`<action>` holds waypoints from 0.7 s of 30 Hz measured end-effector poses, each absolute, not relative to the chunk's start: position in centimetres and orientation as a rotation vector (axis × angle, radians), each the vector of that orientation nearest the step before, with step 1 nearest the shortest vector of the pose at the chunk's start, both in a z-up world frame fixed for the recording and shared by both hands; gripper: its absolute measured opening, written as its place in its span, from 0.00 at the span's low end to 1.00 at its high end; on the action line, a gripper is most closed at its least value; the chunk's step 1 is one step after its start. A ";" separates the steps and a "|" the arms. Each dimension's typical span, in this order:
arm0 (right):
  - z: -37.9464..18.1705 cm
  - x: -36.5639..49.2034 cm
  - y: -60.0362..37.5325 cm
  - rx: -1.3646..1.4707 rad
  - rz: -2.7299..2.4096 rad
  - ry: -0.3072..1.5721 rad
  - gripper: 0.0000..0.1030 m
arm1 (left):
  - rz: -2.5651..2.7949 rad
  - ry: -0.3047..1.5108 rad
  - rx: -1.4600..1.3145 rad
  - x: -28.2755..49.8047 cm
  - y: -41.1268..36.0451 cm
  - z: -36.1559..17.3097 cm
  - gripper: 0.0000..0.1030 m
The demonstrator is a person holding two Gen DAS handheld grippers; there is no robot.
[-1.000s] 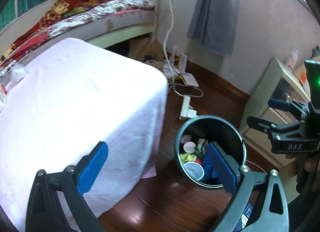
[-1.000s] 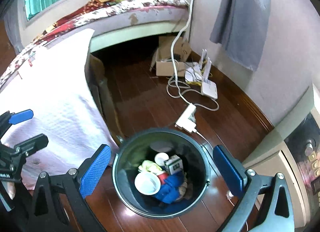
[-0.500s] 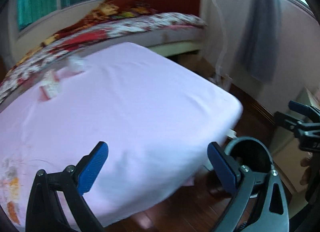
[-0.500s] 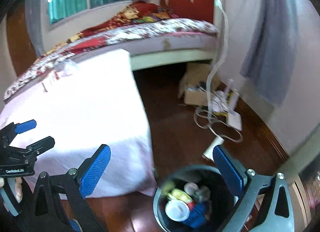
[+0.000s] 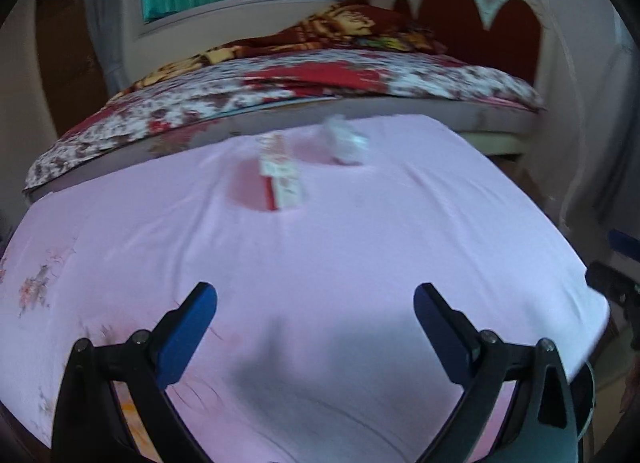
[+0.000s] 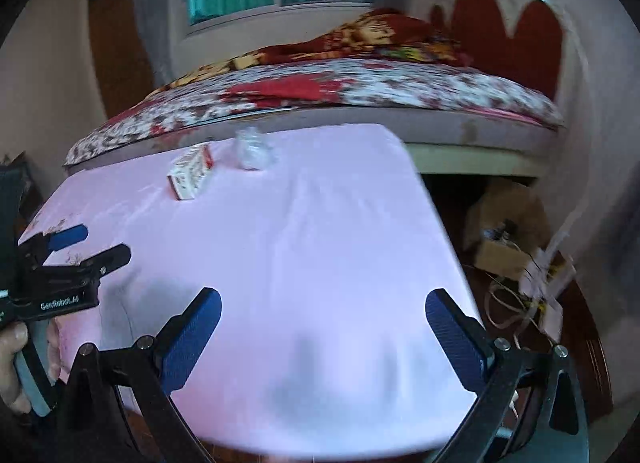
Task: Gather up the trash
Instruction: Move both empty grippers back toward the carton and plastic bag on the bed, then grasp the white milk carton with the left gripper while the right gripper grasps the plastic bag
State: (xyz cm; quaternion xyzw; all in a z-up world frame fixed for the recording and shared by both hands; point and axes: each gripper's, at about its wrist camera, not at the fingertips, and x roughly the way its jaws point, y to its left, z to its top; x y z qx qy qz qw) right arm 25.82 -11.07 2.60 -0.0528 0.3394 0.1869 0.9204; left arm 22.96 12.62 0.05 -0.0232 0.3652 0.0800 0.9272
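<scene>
A red and white carton [image 5: 282, 179] lies on the far part of the pink-covered table [image 5: 320, 263]. It also shows in the right wrist view [image 6: 191, 175]. A crumpled clear plastic wrapper [image 5: 346, 143] lies just right of it, also seen in the right wrist view [image 6: 254, 151]. My left gripper [image 5: 316, 327] is open and empty over the near edge of the table. My right gripper [image 6: 324, 331] is open and empty over the near right part of the table [image 6: 320, 243]. The left gripper [image 6: 84, 247] shows at the left of the right wrist view.
A bed [image 5: 320, 79] with a red floral cover stands behind the table. A cardboard box [image 6: 508, 231] and tangled white cables [image 6: 540, 283] lie on the dark wood floor to the right. The bin rim [image 5: 588, 391] shows at the lower right.
Both grippers have swung up and left from the bin to face the table. The bin has dropped out of view. The carton and wrapper have come toward the middle of both views.
</scene>
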 end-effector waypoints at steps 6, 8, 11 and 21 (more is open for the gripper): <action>2.0 31.9 -6.6 -0.159 0.450 0.698 1.00 | 0.185 0.790 -0.135 28.3 16.4 -1.5 0.81; 1.6 34.4 -5.4 -0.170 0.459 0.710 1.00 | 0.186 0.798 -0.144 30.1 16.7 -2.0 0.81; 0.9 37.6 -4.3 -0.174 0.460 0.727 1.00 | 0.182 0.803 -0.172 32.7 17.3 -2.6 0.80; -0.9 45.3 0.0 -0.205 0.493 0.784 0.95 | 0.140 0.851 -0.280 39.4 20.7 -4.5 0.37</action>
